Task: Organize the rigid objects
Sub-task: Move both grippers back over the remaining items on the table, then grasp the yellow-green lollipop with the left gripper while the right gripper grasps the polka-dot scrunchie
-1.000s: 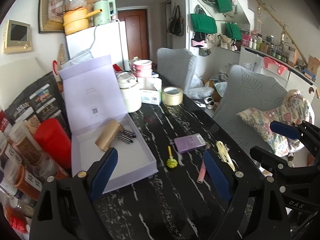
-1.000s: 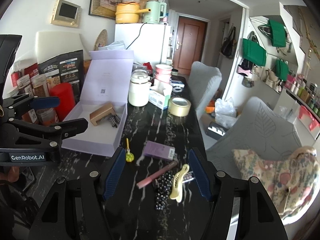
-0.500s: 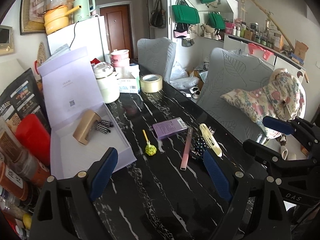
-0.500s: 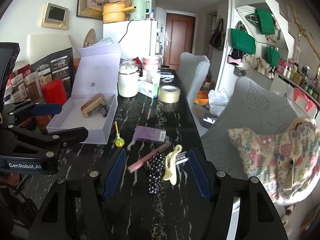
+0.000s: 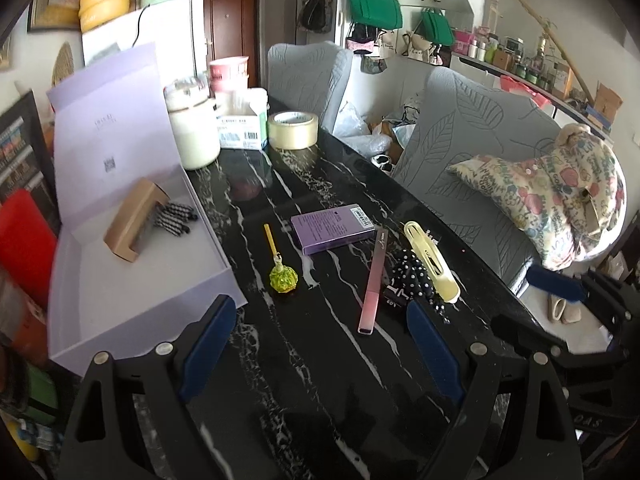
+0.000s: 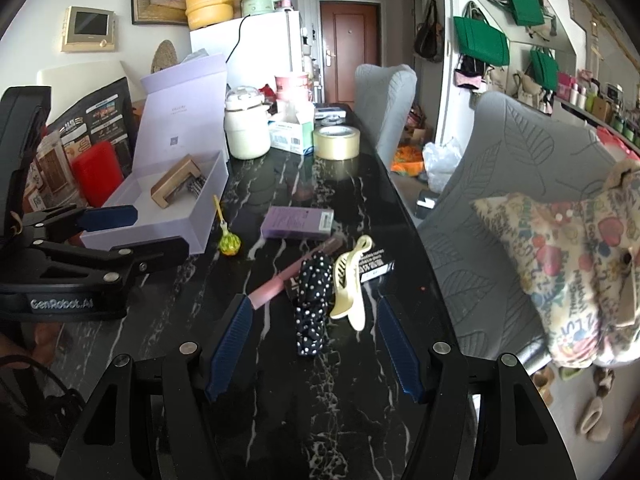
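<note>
Black hand-held grippers (image 5: 320, 344) (image 6: 316, 344) tilt down, agape.

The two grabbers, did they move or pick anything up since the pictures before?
Both came down closer to the table. The left gripper and the right gripper picked up nothing; both are open and empty as before. The purple box, pink stick, yellow hair clip and lilac gift box stayed put.

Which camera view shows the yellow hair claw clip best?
The right wrist view: the hair claw clip lies near and its teeth are visible, partly resting on the dotted fabric piece. The left wrist view shows the clip farther off, from its smooth back.
</note>
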`<state>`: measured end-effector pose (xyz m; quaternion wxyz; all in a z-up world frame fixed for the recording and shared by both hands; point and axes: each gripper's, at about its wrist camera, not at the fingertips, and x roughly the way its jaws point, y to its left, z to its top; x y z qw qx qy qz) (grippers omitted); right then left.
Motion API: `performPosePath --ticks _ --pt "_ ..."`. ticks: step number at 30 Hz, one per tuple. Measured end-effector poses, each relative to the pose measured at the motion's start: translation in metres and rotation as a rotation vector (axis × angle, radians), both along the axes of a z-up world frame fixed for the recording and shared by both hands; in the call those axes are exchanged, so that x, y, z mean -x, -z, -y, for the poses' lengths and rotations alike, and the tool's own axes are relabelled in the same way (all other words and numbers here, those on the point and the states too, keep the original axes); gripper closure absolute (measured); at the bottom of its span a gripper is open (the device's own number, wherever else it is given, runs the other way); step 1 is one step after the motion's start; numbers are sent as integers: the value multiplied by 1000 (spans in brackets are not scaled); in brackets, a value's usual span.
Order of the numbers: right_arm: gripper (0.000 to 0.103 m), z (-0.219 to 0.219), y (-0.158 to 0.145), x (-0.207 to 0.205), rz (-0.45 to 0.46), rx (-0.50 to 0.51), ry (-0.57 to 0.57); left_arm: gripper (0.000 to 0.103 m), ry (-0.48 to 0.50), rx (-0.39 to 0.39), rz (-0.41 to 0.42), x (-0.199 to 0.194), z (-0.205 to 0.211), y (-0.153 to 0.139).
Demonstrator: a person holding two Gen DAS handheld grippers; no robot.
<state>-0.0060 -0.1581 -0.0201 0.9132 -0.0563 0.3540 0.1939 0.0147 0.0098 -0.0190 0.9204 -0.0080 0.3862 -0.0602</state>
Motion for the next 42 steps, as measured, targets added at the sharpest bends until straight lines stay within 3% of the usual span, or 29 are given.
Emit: performPosePath --ticks 11,20,25,32,39,42 --pt "37 5 31 -23 -73 -12 12 16 -30 19 20 -40 -9 19" --pt "37 10 42 -40 -105 -25 32 25 -23 6 29 -74 -10 25" --pt "37 11 45 -47 -117 -28 41 29 -4 14 -11 -92 -4 40" --pt "37 14 48 -53 -126 -21 50 29 28 48 -52 -99 -2 58" --pt "37 13 54 -58 -142 -22 45 29 56 10 -65 -94 9 71" --pt "37 12 54 -59 -141 -21 44 38 36 -2 -81 -95 8 75"
